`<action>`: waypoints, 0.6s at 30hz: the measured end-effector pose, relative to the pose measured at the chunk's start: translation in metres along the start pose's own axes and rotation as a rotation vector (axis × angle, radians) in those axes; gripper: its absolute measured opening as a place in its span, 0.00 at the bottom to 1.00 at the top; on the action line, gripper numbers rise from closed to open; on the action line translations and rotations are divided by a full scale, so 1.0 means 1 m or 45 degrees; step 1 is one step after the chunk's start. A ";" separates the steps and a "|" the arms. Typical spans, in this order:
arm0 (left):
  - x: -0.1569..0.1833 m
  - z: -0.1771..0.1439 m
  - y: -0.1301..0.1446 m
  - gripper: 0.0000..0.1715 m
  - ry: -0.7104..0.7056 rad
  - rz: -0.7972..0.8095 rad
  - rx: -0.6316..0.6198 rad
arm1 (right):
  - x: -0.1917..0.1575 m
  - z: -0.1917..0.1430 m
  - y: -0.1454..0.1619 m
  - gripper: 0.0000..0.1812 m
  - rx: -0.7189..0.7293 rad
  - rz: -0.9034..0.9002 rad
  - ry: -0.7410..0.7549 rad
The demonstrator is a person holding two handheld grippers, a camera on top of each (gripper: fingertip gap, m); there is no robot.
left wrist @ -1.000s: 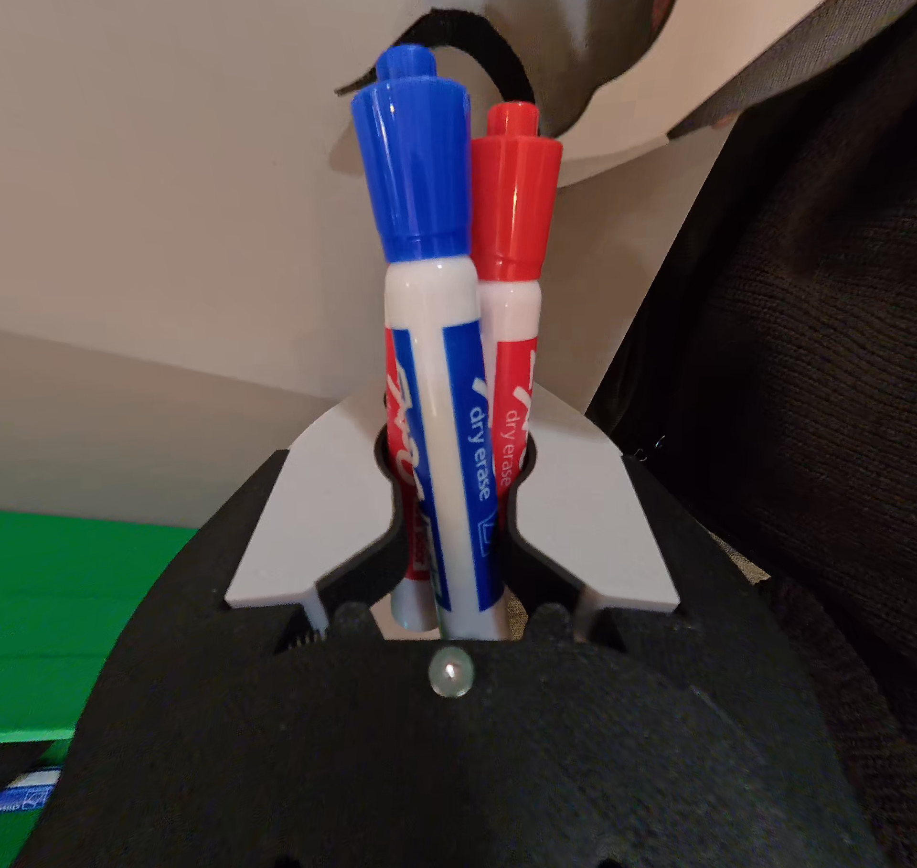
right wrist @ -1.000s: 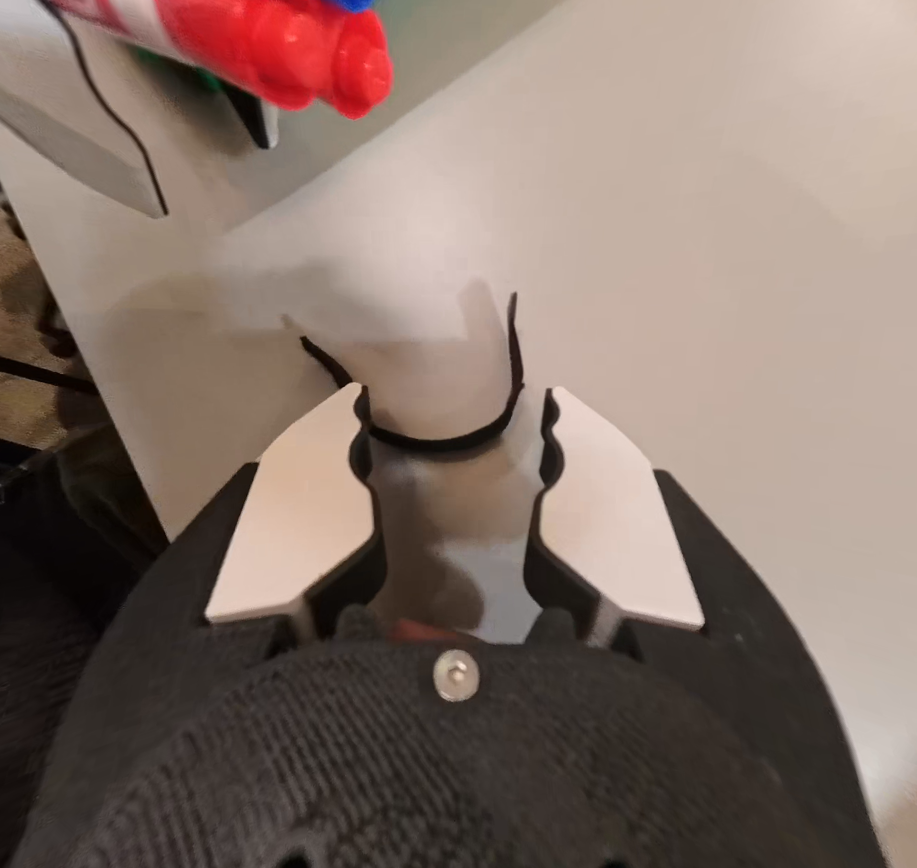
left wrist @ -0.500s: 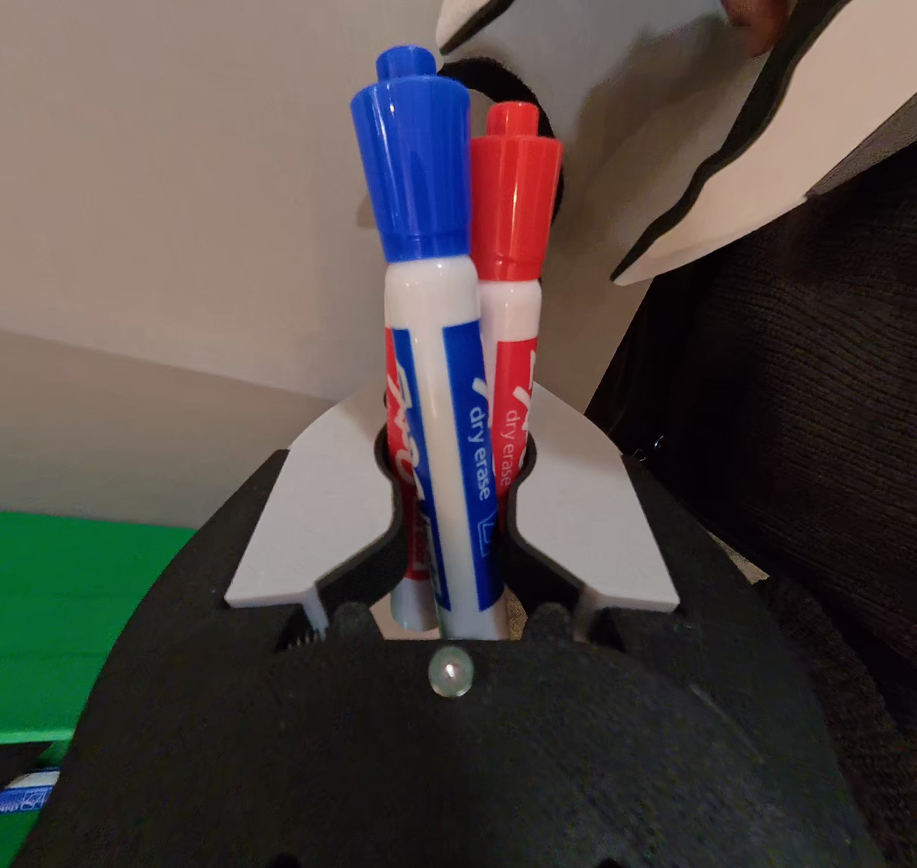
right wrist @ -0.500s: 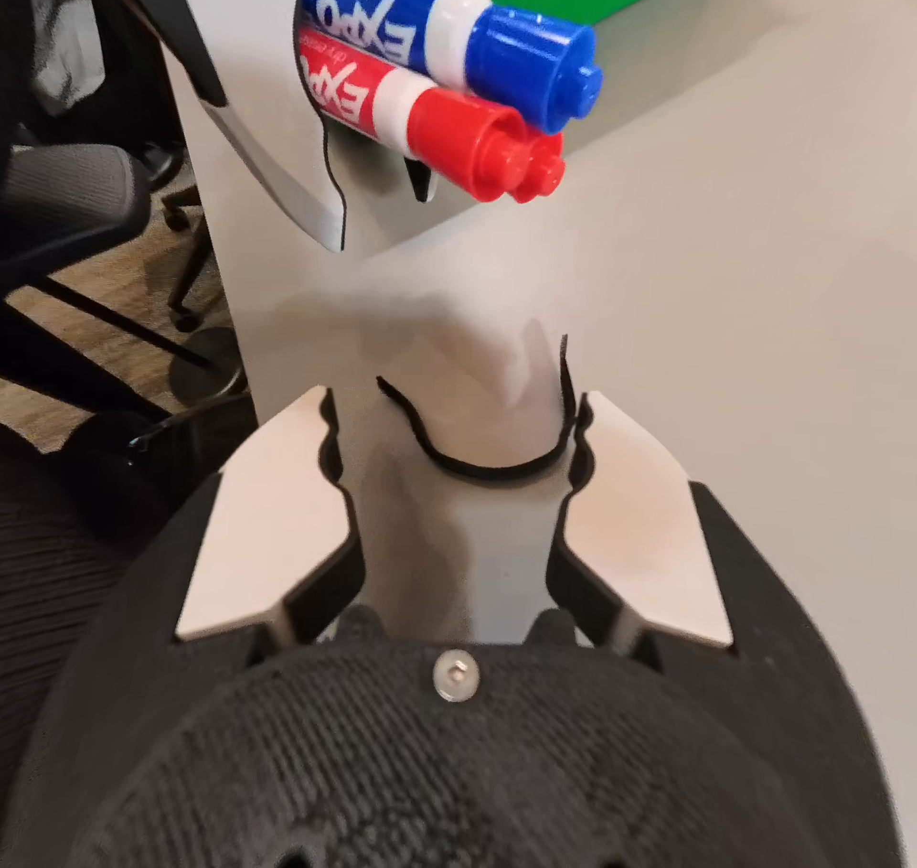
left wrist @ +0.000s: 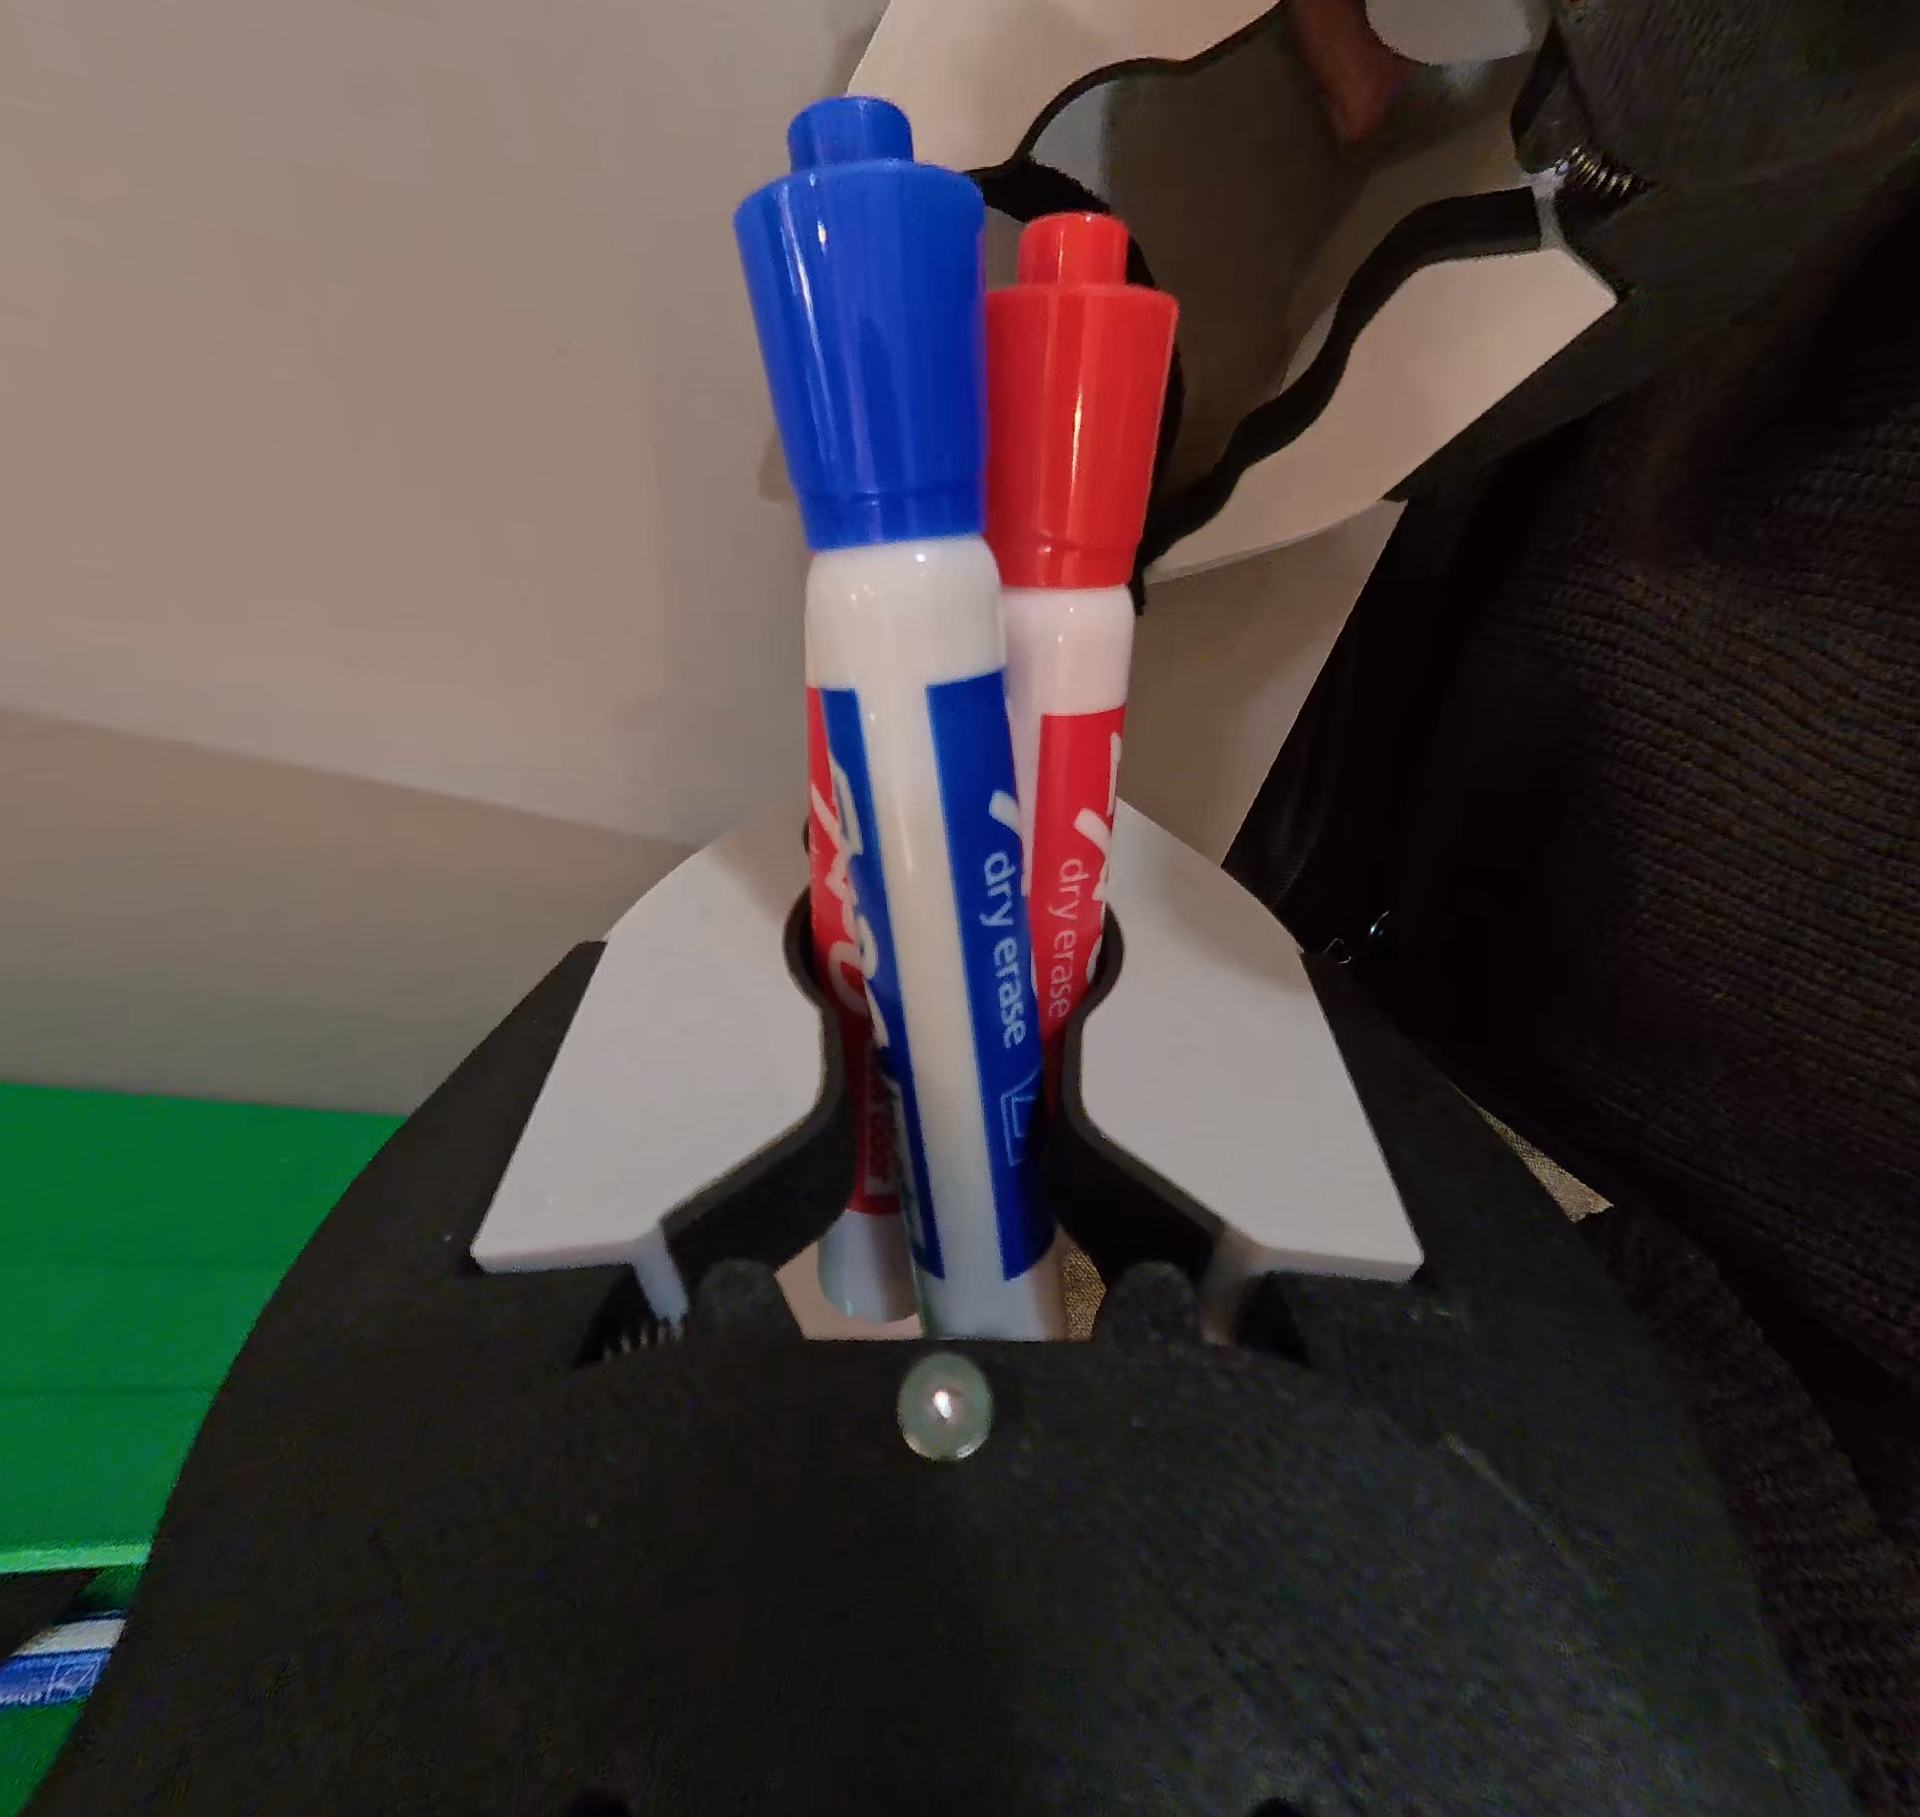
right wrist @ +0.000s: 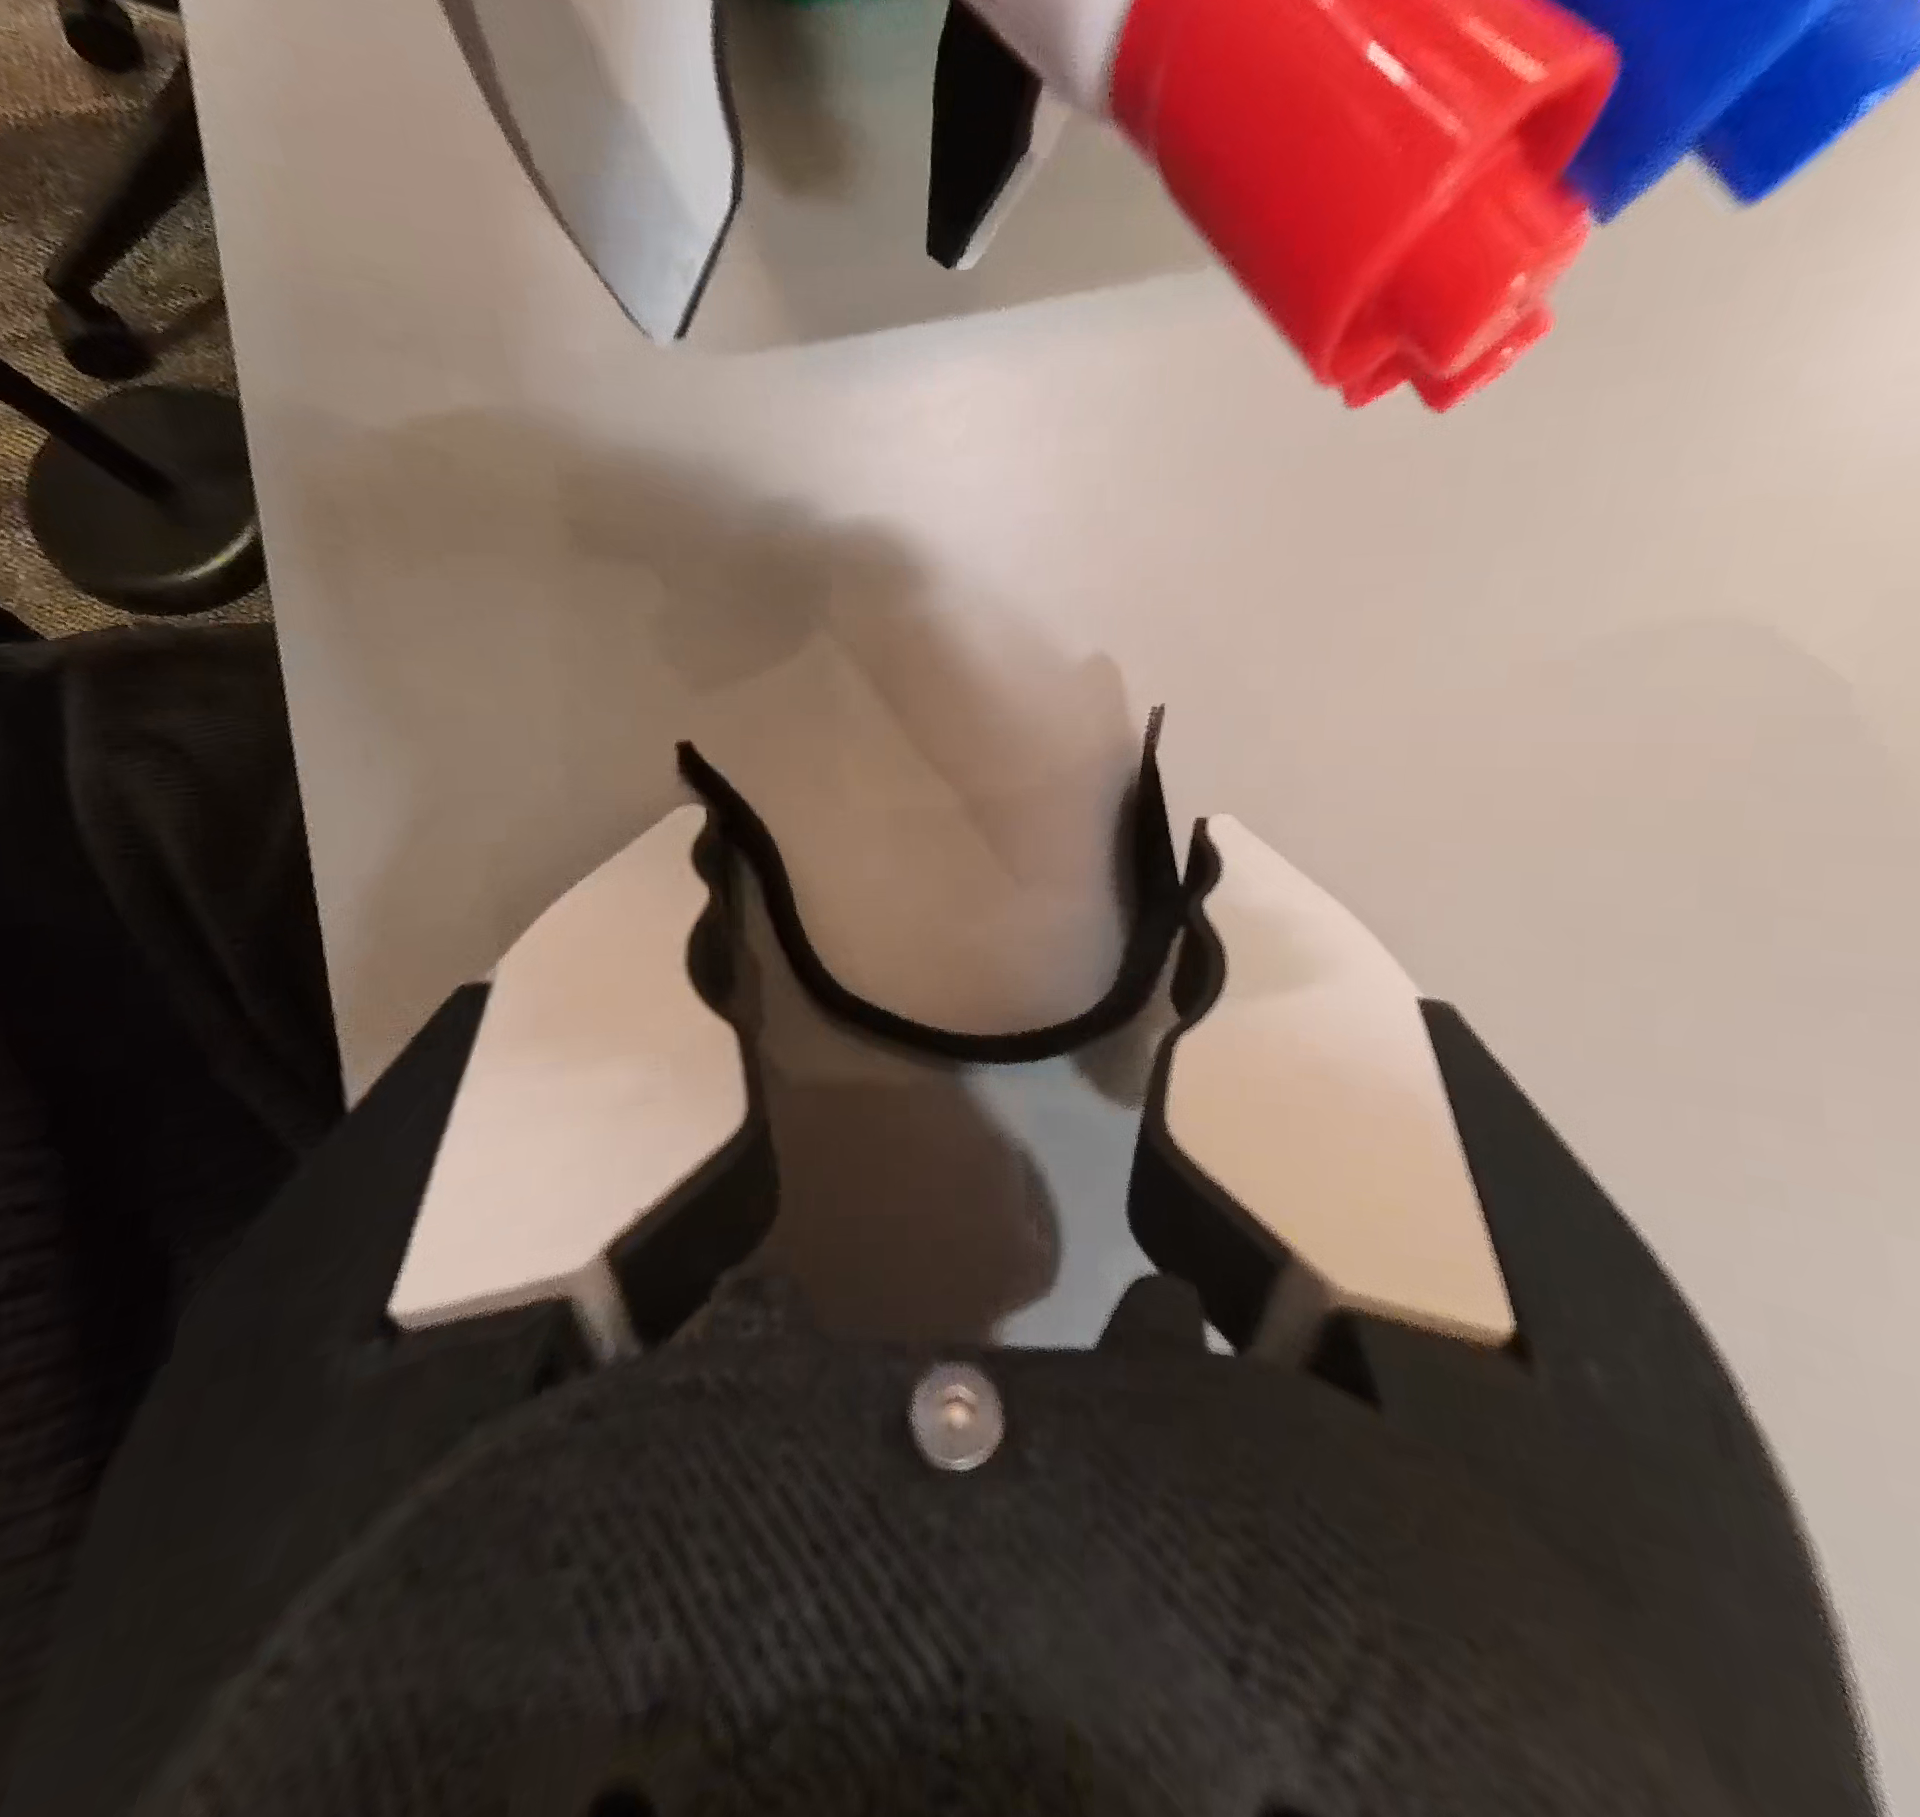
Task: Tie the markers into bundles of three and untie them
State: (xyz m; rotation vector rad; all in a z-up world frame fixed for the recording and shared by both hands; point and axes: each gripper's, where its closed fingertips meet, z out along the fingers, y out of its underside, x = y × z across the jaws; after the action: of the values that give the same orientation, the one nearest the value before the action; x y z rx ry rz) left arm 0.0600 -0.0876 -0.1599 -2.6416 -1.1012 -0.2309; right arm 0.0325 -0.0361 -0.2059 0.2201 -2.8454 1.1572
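Clamping blue marker and red marker together, left gripper points caps at right gripper. Right wrist view: right gripper, jaws apart, carries black band stretched across fingertips, red cap just above.

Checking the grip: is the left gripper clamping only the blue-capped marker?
No, the left gripper clamps two: blue-capped marker and red-capped marker.

2 markers stand side by side between the fingers of the left gripper, caps forward. The right gripper sits ahead and to their right, a band stretched across its spread fingers, above the tabletop.
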 end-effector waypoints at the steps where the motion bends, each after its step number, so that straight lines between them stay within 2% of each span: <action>1: 0.000 0.000 0.000 0.25 0.000 0.001 0.000 | 0.000 0.000 0.000 0.46 0.004 0.005 -0.001; 4: 0.000 0.000 0.000 0.25 0.001 0.000 -0.001 | 0.001 0.000 0.002 0.48 0.010 0.051 -0.008; 8: 0.000 -0.001 0.000 0.25 -0.002 0.000 0.005 | 0.001 -0.002 0.004 0.45 0.014 0.043 -0.019; 18: -0.001 -0.002 0.001 0.25 0.002 -0.008 0.009 | 0.010 -0.008 0.008 0.31 0.027 0.045 0.058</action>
State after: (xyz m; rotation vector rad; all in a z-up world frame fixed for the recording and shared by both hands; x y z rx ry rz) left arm 0.0600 -0.0900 -0.1587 -2.6318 -1.1085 -0.2300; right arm 0.0212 -0.0262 -0.2044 0.1430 -2.8096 1.1839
